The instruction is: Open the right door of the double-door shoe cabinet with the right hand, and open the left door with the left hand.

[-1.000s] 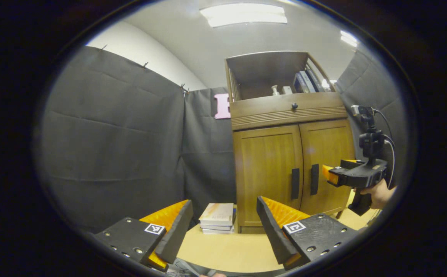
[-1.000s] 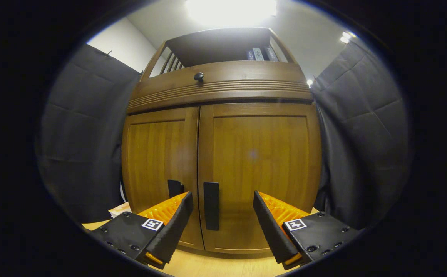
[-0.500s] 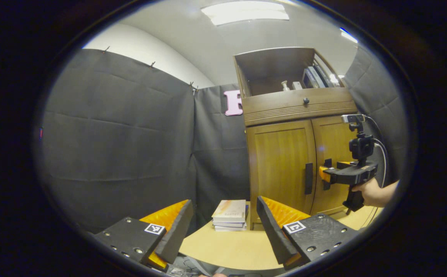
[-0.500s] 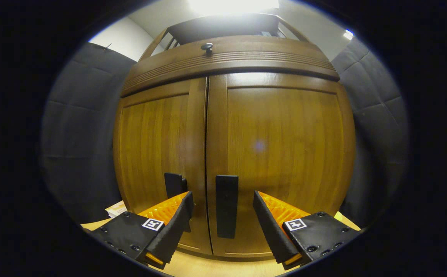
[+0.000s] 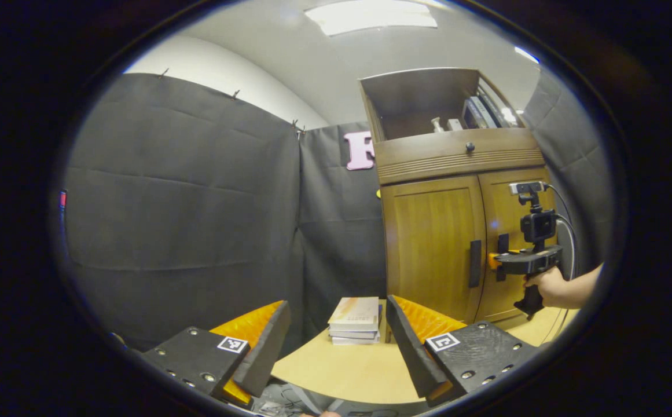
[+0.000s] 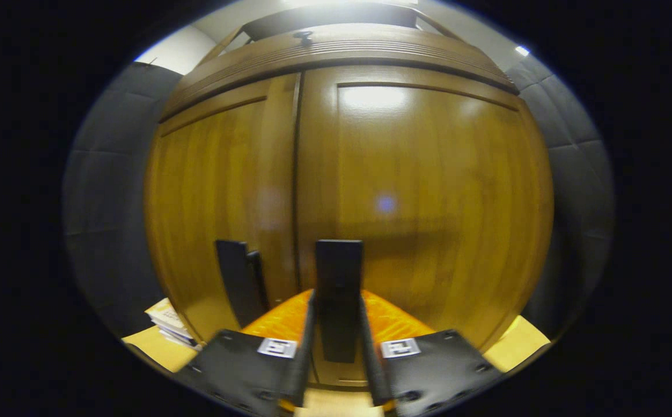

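The wooden shoe cabinet [image 5: 451,156] stands on the table at the right of the left gripper view, both doors closed. In the right gripper view the right door [image 6: 434,197] is very close, and my right gripper [image 6: 337,341] is shut on its dark vertical handle [image 6: 338,272], one finger on each side. The left door [image 6: 214,191] has its own handle [image 6: 236,278] just to the left. In the left gripper view my left gripper [image 5: 337,304] hangs open and holds nothing, well short of the left door [image 5: 431,243] and its handle [image 5: 474,263]. The right gripper [image 5: 495,260] shows there at the right door.
A short stack of books [image 5: 356,321] lies on the light wooden table [image 5: 347,370] just left of the cabinet's foot. A hand [image 5: 544,286] holds the right gripper. Books and small items sit in the cabinet's open top shelf [image 5: 428,110]. Black cloth walls surround the booth.
My right gripper moved in toward the right door and shut on its handle. The left gripper view swung left, so the cabinet sits farther right; the left gripper stayed open.
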`<state>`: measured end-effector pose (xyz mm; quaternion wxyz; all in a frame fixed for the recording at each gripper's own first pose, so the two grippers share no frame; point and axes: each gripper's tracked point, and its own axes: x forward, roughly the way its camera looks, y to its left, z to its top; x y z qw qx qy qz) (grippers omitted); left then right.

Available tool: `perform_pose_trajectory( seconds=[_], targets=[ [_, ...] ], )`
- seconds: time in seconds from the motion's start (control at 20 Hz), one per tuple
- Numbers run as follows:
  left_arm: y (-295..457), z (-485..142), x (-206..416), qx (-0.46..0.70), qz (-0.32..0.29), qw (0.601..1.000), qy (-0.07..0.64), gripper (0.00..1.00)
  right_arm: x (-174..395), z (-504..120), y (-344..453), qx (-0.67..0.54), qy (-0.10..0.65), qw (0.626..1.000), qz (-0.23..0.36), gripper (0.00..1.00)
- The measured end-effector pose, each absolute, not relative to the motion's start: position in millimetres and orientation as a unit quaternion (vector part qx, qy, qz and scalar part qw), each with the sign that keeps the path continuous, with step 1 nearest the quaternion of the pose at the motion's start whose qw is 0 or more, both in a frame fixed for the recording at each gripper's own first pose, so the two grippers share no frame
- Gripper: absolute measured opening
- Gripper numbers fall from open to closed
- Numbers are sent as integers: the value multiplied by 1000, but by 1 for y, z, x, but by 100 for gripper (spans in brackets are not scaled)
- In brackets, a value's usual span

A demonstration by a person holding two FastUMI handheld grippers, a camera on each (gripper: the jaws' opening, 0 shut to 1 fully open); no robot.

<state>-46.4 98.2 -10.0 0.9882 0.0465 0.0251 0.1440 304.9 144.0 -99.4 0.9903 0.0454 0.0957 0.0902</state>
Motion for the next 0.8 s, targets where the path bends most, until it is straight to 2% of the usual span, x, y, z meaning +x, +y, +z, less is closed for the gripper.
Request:
perform_pose_trajectory(
  seconds=[0.05, 0.1, 0.15, 0.2, 0.25, 0.3, 0.8],
  targets=[
    [98, -9, -47, 46, 142, 988, 25, 97, 302, -100, 144, 50, 99, 989, 95, 31],
    [98, -10, -45, 45, 140, 989, 25, 97, 302, -101, 146, 52, 102, 989, 97, 33],
    [96, -10, -44, 45, 136, 989, 25, 97, 301, -101, 146, 50, 104, 989, 96, 18],
    [95, -12, -43, 45, 133, 990, 24, 97, 302, -103, 145, 49, 106, 989, 93, 20],
    [94, -11, -43, 46, 130, 990, 23, 97, 302, -102, 146, 47, 106, 989, 93, 13],
    [93, -9, -44, 47, 127, 991, 20, 97, 299, -100, 145, 47, 105, 989, 93, 11],
    [75, -10, -35, 34, 94, 995, 15, 98, 279, -78, 143, 47, 105, 986, 125, 11]
  ],
)
